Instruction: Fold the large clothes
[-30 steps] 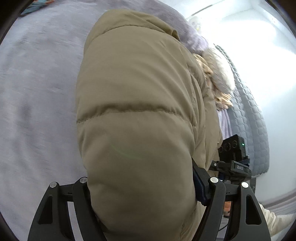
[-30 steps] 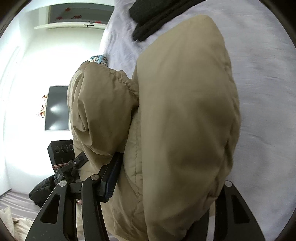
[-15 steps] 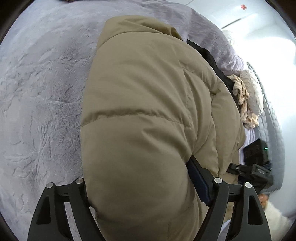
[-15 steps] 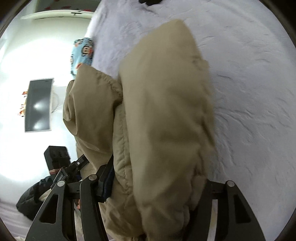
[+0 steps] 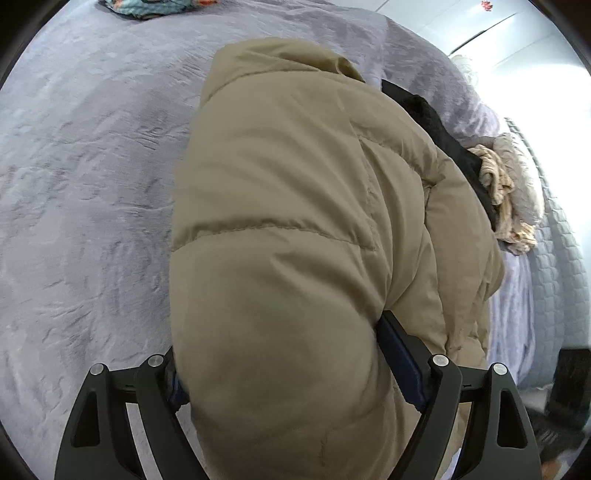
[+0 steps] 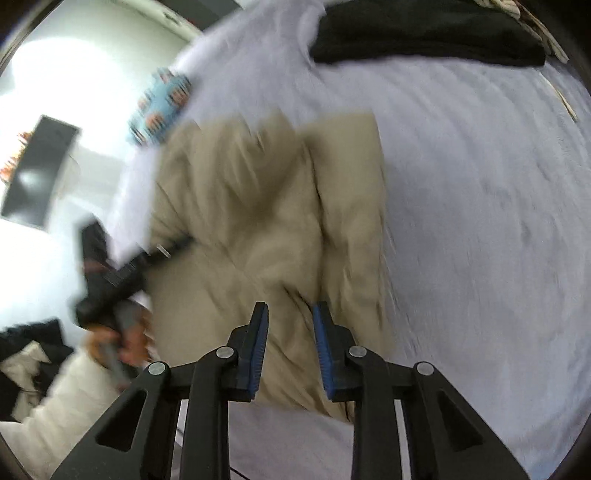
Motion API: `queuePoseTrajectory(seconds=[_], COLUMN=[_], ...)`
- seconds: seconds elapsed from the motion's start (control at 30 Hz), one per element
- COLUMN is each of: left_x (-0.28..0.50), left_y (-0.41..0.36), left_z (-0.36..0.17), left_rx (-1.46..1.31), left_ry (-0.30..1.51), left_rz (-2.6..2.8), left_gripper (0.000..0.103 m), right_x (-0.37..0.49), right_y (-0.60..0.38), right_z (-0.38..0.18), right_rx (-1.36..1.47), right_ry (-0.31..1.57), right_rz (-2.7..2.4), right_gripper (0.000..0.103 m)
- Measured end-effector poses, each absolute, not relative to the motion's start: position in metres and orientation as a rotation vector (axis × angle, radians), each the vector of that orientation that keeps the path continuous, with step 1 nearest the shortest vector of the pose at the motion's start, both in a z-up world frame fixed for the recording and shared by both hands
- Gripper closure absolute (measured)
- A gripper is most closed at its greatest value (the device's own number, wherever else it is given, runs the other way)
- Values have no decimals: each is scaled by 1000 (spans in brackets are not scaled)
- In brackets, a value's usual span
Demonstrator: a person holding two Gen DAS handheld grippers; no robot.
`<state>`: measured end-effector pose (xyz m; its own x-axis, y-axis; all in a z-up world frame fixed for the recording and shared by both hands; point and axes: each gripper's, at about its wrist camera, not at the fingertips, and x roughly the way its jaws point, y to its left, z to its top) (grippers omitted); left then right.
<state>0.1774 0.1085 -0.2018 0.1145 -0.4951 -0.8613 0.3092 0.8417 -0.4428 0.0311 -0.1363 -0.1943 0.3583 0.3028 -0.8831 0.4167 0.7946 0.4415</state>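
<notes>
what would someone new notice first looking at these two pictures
The puffy tan jacket fills the left wrist view, a thick fold of it bulging between the fingers of the left tool. In the blurred right wrist view the right tool hangs over the jacket with its blue-padded fingers parted and nothing between them. Around it lies the lilac bedspread, with black clothing at the bed's far end.

bare blanket (image 6: pixel 480 240) right, black garment (image 6: pixel 424 33) beyond

Lavender bedspread (image 5: pixel 92 184), bright white walls (image 6: pixel 74 55), dark wall screen (image 6: pixel 37 170).
</notes>
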Motion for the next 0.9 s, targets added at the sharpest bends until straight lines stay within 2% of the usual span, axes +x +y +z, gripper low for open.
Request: queuePoseTrajectory(seconds=[0.17,0.5,0.9], left_x=[159,131,124], left_y=[107,99,95], left_z=[-176,-156,-152], left_rx=[-46,95,134], left_ry=[1264,1213,1218], left_rz=[-504,-444,-429], left_gripper=[17,17,17], right_x=[27,36,41], right_y=[-128,-129,-145], right_z=[-234,-262,-246], right_rx=[707,742,783], right_ry=[1354,1400,1354], right_rz=[-125,-104,-105], right_gripper=[75,75,74])
